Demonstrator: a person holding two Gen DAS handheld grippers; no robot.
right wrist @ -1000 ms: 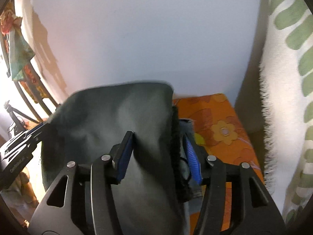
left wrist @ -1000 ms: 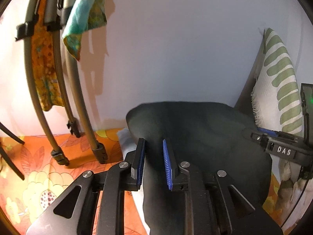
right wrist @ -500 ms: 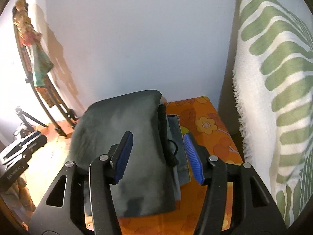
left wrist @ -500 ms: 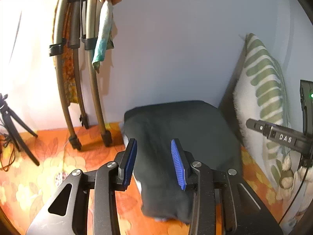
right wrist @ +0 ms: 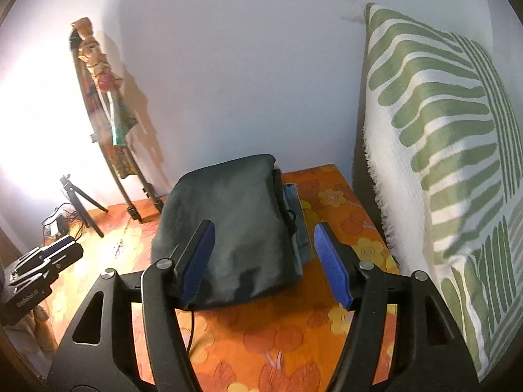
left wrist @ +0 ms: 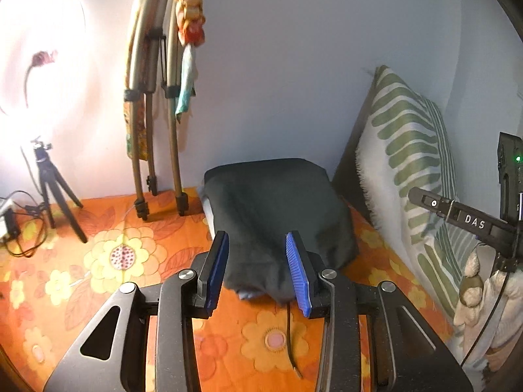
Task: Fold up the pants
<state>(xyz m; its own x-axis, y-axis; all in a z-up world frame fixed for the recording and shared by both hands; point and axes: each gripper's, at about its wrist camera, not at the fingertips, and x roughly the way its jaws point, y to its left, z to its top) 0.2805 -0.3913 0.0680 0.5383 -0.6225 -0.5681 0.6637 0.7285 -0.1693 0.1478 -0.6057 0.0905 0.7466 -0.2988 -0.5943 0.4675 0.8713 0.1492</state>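
Observation:
The dark grey pants [left wrist: 278, 215] lie folded in a thick stack on the orange flowered bedsheet [left wrist: 98, 281], on top of a blue-grey folded garment [right wrist: 299, 225]. They also show in the right wrist view [right wrist: 232, 225]. A black drawstring [left wrist: 289, 339] trails from the near edge. My left gripper [left wrist: 258, 268] is open and empty, just in front of the stack. My right gripper [right wrist: 264, 261] is open and empty, above the stack's near edge. Each gripper shows in the other's view, the right [left wrist: 470, 222] and the left [right wrist: 36, 277].
A green-and-white striped pillow [right wrist: 441, 150] stands against the wall on the right. Curved wooden poles with hanging cloths [left wrist: 153, 104] lean on the back wall at left. A small black tripod [left wrist: 52, 189] and cables [left wrist: 19, 228] sit at far left.
Both grippers let go of the pants, opened wider and drew back from the stack. The folded pants now lie on the bed.

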